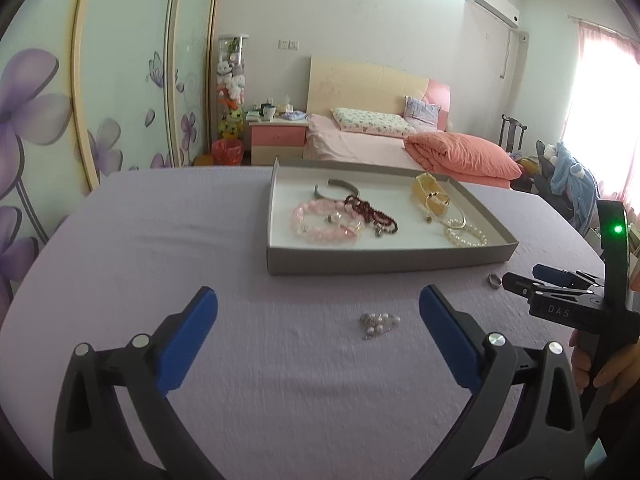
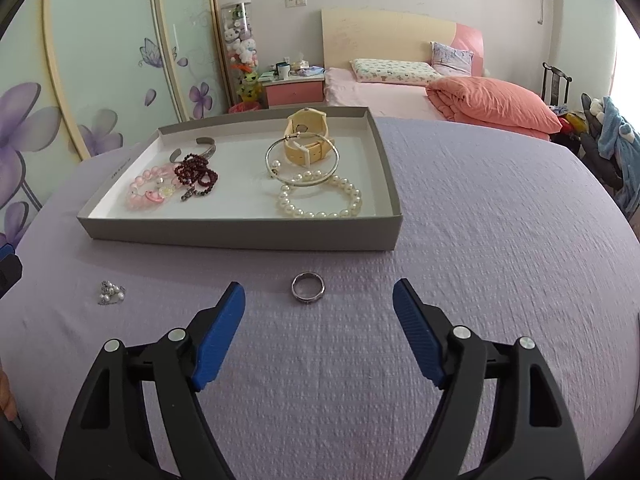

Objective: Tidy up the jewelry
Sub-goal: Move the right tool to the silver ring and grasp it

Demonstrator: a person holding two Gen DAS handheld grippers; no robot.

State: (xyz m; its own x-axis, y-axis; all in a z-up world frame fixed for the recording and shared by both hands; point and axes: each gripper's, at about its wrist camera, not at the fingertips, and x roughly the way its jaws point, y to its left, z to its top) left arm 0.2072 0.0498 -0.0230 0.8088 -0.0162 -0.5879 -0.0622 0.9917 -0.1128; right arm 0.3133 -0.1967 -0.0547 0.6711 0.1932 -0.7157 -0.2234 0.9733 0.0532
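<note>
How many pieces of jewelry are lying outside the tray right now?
2: a silver ring ahead of the right gripper, and a small pearl cluster ahead of the left gripper. None looks hidden.

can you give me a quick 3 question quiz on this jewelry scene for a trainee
1. True or false: the silver ring lies inside the grey tray.
2. Which piece lies ahead of the left claw? A) pearl bracelet B) small pearl brooch C) yellow watch
3. Fill in: both claws are ____, with nothing between the pads.

Key:
1. False. The ring lies on the purple cloth, in front of the tray and ahead of the right claw.
2. B. The small pearl brooch lies on the cloth; the pearl bracelet and yellow watch are in the tray.
3. open
</note>
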